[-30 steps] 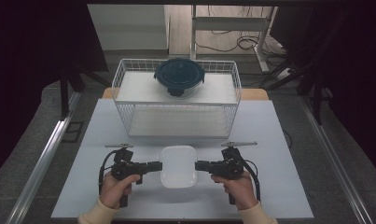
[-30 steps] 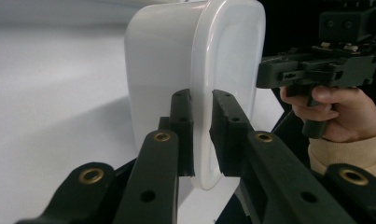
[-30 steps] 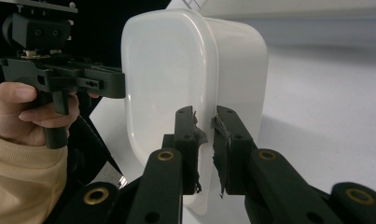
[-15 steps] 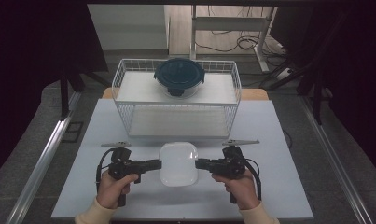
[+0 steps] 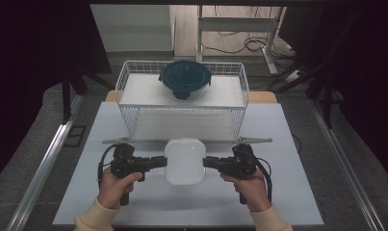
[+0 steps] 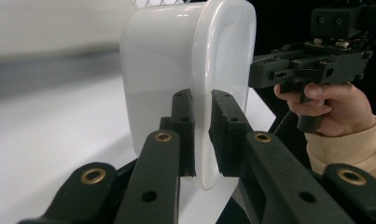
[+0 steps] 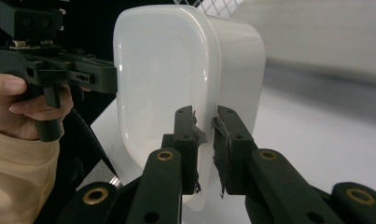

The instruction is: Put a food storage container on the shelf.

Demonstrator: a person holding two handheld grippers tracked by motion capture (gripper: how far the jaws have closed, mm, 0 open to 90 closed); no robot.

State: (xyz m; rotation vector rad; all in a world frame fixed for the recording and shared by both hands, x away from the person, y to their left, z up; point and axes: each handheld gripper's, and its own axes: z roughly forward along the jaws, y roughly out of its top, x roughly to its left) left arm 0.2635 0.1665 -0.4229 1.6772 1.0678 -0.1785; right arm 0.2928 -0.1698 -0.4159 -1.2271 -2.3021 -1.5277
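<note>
White plastic container (image 5: 185, 160), lid on, held off the pale bench (image 5: 85, 192) between two tools, near the bench's 6 o'clock edge. Gripped at its 9 o'clock rim by the left gripper (image 5: 159, 161), jaws narrow and pinched on the lid's flange. In the left gripper view, same container (image 6: 176, 84) seen on edge, rim clamped between the two black pads, gripper (image 6: 202, 135) rising from the bottom. Gripped at its 3 o'clock rim by the right gripper (image 5: 208, 162), jaws likewise narrow and pressed on the flange. In the right gripper view, container (image 7: 167, 79) seen lid-side, rim caught between worn, frayed pads, gripper (image 7: 205, 144) below. Opposite tool and a cream-sleeved hand visible beyond the container in each gripper view. Hands (image 5: 113, 187) and (image 5: 249, 187) entering from 6 o'clock, cream cuffs at the wrists, black cables looping off each tool.

Farther toward 12 o'clock, just past the container: white wire basket (image 5: 134, 120) standing on the bench, its front wall near the container's far edge. At the basket's 12 o'clock side, resting on an upper shelf: round clear bowl with a dark blue clip lid (image 5: 185, 78). Beyond the bench: grey floor, cables, a metal frame.
</note>
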